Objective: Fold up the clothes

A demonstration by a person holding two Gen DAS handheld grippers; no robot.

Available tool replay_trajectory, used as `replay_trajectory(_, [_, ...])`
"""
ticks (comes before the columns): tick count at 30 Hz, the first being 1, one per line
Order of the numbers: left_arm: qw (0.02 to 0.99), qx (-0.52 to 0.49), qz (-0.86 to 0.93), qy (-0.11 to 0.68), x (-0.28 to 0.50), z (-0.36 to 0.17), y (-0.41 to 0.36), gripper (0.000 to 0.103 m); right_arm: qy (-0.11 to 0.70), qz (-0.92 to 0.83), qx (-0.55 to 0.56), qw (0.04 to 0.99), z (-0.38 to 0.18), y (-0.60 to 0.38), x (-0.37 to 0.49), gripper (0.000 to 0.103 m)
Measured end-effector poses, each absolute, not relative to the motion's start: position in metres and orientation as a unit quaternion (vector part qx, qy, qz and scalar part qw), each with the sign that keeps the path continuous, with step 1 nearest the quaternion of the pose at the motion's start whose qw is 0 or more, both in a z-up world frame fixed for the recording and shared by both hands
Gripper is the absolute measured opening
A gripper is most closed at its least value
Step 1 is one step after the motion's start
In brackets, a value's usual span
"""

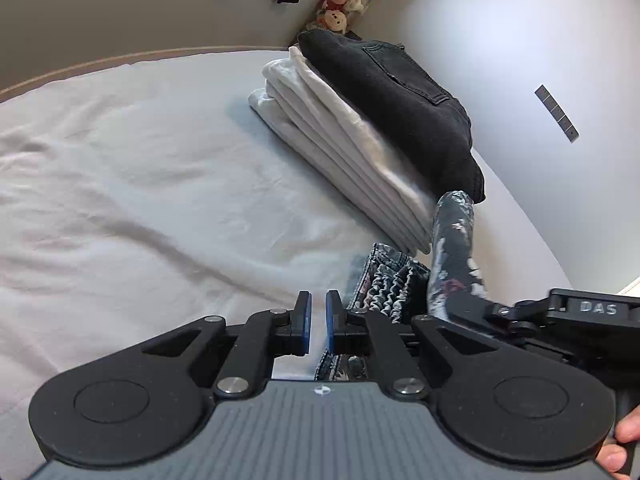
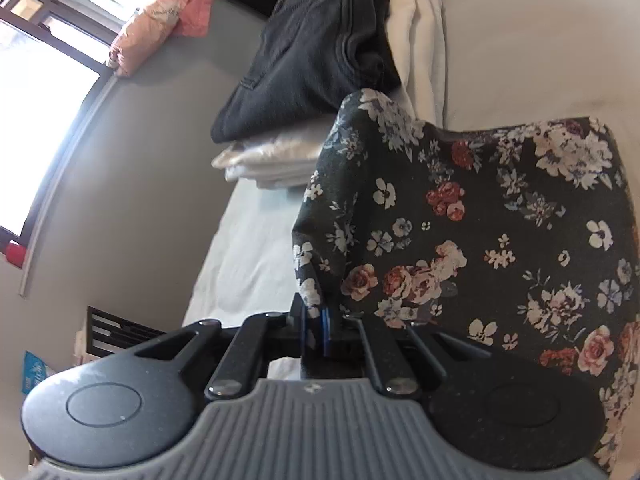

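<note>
- One floral garment (image 2: 460,220) hung clamped in my right gripper (image 2: 316,330).
- My left gripper (image 1: 318,326), beside it, was nearly closed, empty.
- Beyond it: one folded stack (image 1: 360,128).

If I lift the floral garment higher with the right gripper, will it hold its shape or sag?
Probably sag: the floral garment already drapes in soft folds from the right gripper, which pinches one edge. It looks thin and light, so likely easy to lift. Its gathered elastic band may bunch rather than lie flat.
</note>
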State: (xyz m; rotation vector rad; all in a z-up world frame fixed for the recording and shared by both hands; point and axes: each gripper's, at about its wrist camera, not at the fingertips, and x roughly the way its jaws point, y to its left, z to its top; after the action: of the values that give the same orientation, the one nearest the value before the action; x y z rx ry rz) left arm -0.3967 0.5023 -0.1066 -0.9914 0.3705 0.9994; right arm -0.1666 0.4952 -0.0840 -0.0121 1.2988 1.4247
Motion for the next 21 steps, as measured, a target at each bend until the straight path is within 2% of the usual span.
replay_trajectory(4, [0.752,-0.448,0.453,0.169,-0.395,-0.105,0.502,0.007,0.563,0.597,-0.032,0.570,-0.105,0.512,-0.177,0.010])
replay_trajectory(6, [0.756,-0.445,0.450,0.169,-0.393,-0.105,0.502,0.007,0.568,0.594,-0.032,0.569,-0.111,0.516,-0.179,0.014])
replay_trajectory(10, [0.764,-0.438,0.443,0.167,-0.391,-0.102,0.499,0.007,0.561,0.608,-0.025,0.561,-0.106,0.514,-0.181,0.032])
replay_trajectory(14, [0.776,-0.425,0.439,0.155,-0.389,-0.095,0.495,0.007,0.538,0.625,-0.027,0.565,-0.090,0.501,-0.177,0.032])
replay_trajectory(21, [0.816,-0.382,0.412,0.133,-0.382,-0.074,0.480,0.007,0.478,0.606,-0.054,0.634,-0.077,0.454,-0.145,0.032])
